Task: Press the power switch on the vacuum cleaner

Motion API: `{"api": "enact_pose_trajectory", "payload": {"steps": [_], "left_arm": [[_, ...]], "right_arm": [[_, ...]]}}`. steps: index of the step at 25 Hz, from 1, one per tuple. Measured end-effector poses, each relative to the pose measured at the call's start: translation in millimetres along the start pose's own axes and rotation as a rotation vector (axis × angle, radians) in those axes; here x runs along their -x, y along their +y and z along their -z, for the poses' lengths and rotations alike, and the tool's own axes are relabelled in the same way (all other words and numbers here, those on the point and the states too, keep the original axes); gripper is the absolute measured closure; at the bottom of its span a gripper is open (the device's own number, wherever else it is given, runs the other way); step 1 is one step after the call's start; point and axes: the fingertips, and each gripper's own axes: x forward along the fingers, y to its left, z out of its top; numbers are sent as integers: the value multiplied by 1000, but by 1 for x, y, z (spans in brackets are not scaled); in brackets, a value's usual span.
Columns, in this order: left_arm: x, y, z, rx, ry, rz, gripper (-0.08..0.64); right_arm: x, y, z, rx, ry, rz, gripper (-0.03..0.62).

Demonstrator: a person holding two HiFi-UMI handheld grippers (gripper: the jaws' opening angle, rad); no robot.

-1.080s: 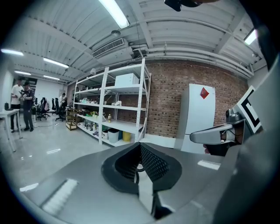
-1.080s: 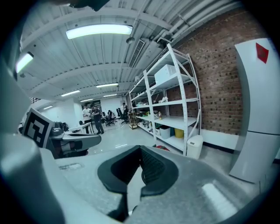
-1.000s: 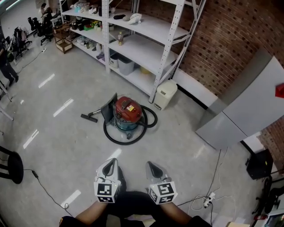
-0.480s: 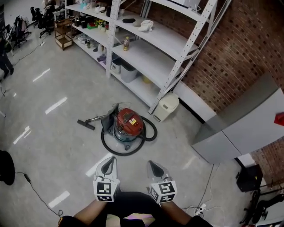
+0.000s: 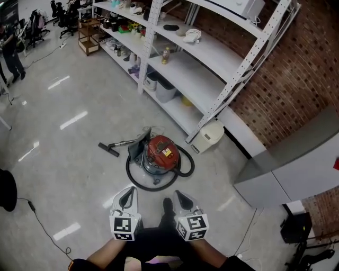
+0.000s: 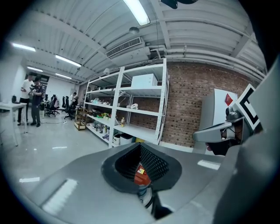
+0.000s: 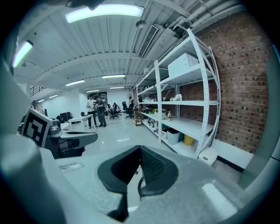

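One vacuum cleaner (image 5: 160,153); one white bin (image 5: 209,136); two claws (image 5: 130,191) (image 5: 177,193).

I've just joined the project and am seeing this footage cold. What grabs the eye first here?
The red-topped vacuum cleaner sits on the pale floor, ringed by its black hose, just ahead of the left gripper and right gripper, both empty with jaws together. Behind it a tall white shelving rack runs along a brick wall.

Glossy grey floor (image 5: 63,159); white metal shelving (image 5: 212,53) against a brick wall (image 5: 296,74); grey cabinet (image 5: 296,164) beside; strip lights (image 7: 105,13) lit overhead.
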Motion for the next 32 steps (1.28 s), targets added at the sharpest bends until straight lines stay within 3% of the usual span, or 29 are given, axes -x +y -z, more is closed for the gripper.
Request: {"api": "enact_pose_trajectory", "payload": {"steps": [7, 18, 25, 32], "left_arm": [[-45, 6, 5, -2, 26, -78, 545], [-160, -12, 27, 13, 127, -180, 545], [-236, -3, 72, 13, 226, -250, 545], [-288, 8, 137, 52, 342, -273, 545]], "right_arm": [[-48, -42, 9, -26, 54, -67, 600], [-161, -123, 21, 26, 168, -225, 600], [-242, -176, 59, 35, 289, -240, 600], [-306, -214, 125, 15, 442, -226, 600]]}}
